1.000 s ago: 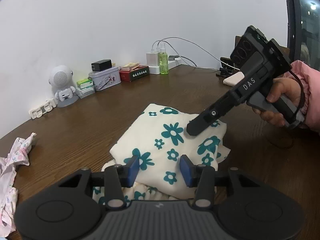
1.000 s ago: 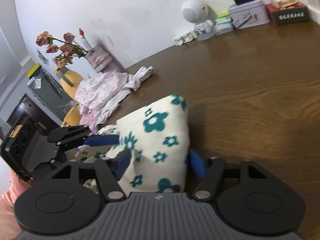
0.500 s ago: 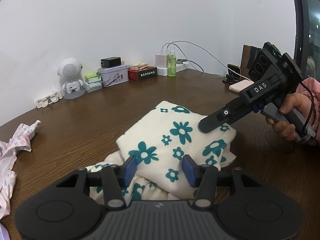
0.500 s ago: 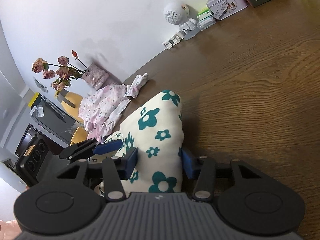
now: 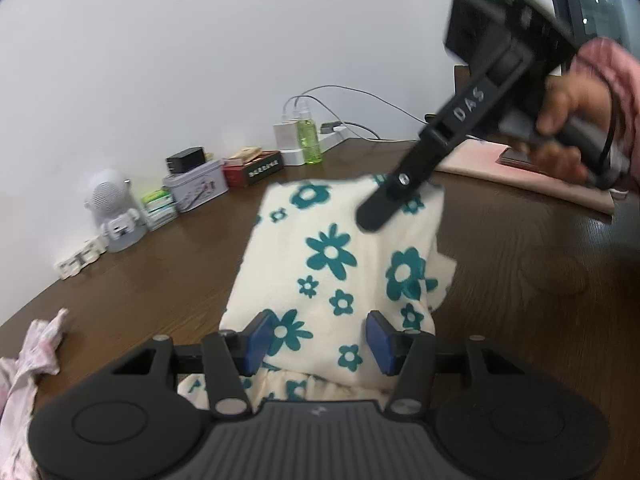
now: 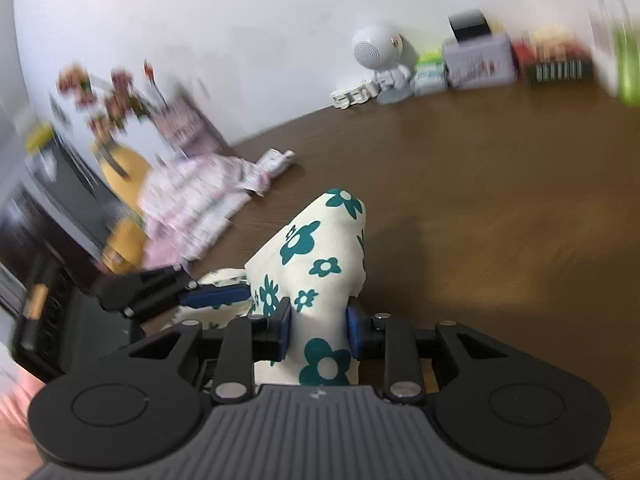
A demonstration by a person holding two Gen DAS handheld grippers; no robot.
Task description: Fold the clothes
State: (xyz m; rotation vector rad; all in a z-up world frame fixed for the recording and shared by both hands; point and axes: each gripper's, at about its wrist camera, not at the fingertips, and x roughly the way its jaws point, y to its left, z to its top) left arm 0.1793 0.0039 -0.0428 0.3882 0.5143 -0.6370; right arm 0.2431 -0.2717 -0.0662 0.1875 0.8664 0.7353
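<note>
A cream garment with teal flowers (image 5: pixel 332 256) lies folded on the brown table (image 5: pixel 540 300). My right gripper (image 6: pixel 319 330) is closing, and its blue pads pinch a bunched edge of this garment (image 6: pixel 316 248) and hold it up off the table. In the left wrist view the right gripper (image 5: pixel 376 212) comes in from the upper right, held by a hand in a pink sleeve. My left gripper (image 5: pixel 318 340) is opening; the near part of the garment lies between its blue pads, which stand clear of the cloth. The left gripper (image 6: pixel 216 296) also shows in the right wrist view.
A pile of pink-patterned clothes (image 6: pixel 200 196) lies at the table's left edge. Along the wall stand a white robot-shaped speaker (image 5: pixel 114 212), a tin box (image 5: pixel 196 184), a green bottle (image 5: pixel 308 144) and chargers. A pink pad (image 5: pixel 520 184) lies at the right.
The right gripper's jaws have narrowed onto the garment's far edge and lifted it, so the cloth now rises in a slope. The left gripper's pads have spread wider.
</note>
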